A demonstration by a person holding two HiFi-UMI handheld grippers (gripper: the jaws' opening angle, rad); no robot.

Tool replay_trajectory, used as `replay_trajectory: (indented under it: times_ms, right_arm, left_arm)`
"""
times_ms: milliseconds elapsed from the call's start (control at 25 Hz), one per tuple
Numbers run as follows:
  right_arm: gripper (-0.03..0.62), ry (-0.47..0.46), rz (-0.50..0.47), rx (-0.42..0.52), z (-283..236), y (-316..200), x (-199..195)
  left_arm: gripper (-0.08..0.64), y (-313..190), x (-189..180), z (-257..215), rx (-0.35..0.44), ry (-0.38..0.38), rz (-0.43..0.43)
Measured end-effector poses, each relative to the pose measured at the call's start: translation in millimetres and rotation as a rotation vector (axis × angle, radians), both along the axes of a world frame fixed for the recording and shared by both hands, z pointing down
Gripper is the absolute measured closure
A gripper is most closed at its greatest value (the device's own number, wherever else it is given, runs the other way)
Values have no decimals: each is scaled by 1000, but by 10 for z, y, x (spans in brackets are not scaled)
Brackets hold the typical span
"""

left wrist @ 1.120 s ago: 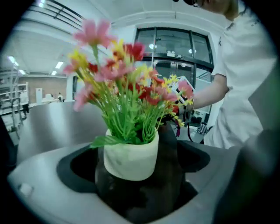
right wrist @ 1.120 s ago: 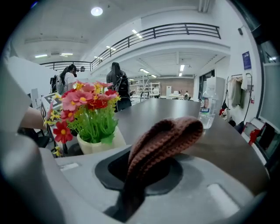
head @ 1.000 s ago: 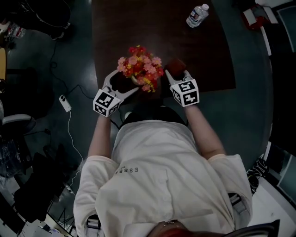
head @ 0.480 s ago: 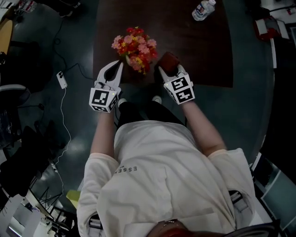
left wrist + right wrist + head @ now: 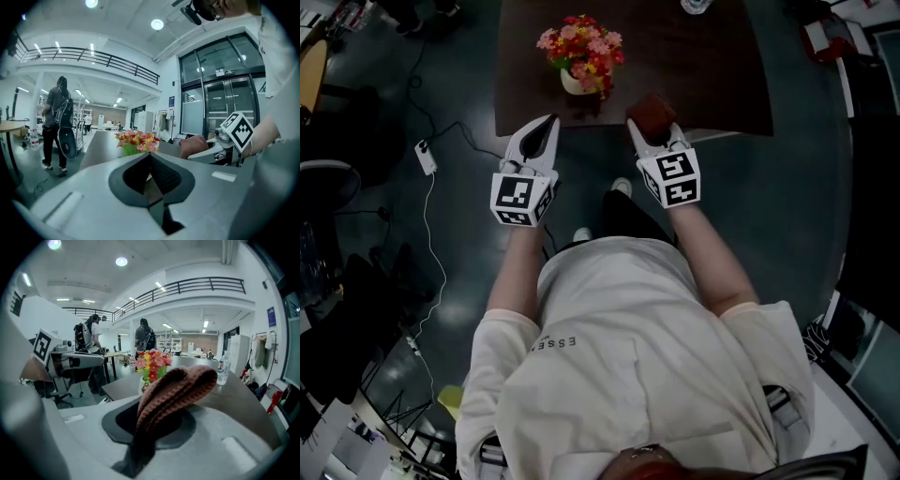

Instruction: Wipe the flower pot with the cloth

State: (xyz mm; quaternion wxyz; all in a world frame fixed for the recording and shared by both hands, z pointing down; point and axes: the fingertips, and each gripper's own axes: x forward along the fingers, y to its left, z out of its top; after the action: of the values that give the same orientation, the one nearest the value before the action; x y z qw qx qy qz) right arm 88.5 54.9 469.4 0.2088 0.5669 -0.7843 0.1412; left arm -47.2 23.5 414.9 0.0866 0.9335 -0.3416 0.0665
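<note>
Head view, flower pot (image 5: 571, 82): white, upright near the front edge of the dark table (image 5: 703, 84), under pink, red and yellow flowers (image 5: 581, 49).
Cloth (image 5: 652, 111): brown knit, bunched, clamped in the right gripper (image 5: 654, 133), at the table's edge, apart from the pot.
Left gripper (image 5: 549, 124): jaws pressed together, empty, short of the table.
Far end: water bottle (image 5: 223, 369).

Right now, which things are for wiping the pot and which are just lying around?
For the job: pot, cloth, right gripper pinching the cloth, left gripper, shut and empty.
Just lying about: bottle on the table, plug box on the floor.
</note>
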Motion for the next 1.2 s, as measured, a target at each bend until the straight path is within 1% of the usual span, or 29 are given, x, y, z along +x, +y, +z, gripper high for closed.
replay_trajectory:
  times_ms: [120,240,480,680,800,960,1040,1120,1200]
  right_arm:
    - [546,27,19,45,-104,290,-219]
    - [546,44,26,66,-249,552,-418]
    - [546,70,22,105,-373,1082,-678]
    - [546,58,31,111,-362,1367,-839]
    - [546,53,34,116,-391,1479,-823]
    - [546,45,39,116,-406,1610,-826]
    - [547,45,36,119,-410,1669,-820]
    - [547,45,32,121,-405,1716,-810]
    - [546,46,28,122,-396,1738,-816]
  left_arm:
    - [545,264,-237,-99,18,14,-13]
    - [545,509,-421,-257,29,28,-25]
    - [545,965,-576,-440,55,34,-30]
    - [545,1189,-702,-522,78,46,-24]
    - [545,1321,-628,-604,91,68,13]
    - [545,1478,-600,-661,83,114,47]
    - [545,1579,-563,-711,116,126,79]
    - [545,1692,-506,-788,168,144,126]
    - [545,1757,-477,-834,209,145,154]
